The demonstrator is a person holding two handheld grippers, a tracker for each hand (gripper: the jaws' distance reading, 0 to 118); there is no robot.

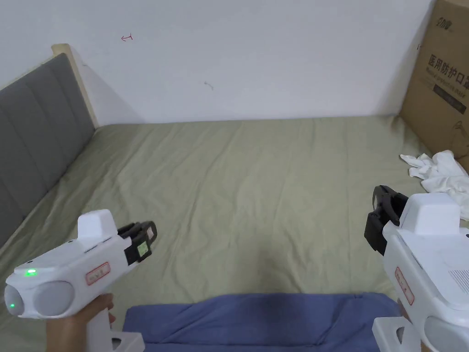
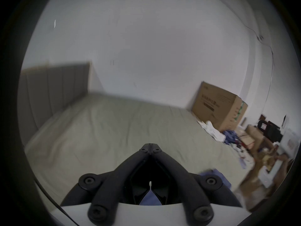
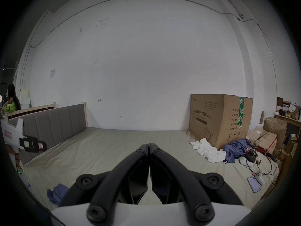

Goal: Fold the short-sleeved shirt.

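The blue short-sleeved shirt (image 1: 261, 321) lies folded at the bed's (image 1: 256, 192) near edge. Above the bed, left hand-held gripper (image 1: 145, 238) and right hand-held gripper (image 1: 382, 215) hang with jaws pressed together, empty. A white cloth (image 1: 437, 174) lies farther off against a cardboard box (image 1: 442, 87).

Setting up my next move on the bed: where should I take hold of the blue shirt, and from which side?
Take the blue shirt by its far edge, one corner each: left hand-held gripper near the left corner, right hand-held gripper near the right. Come down from above; it lies flat across the near bed, that edge facing open sheet. Both are shut, so open first.
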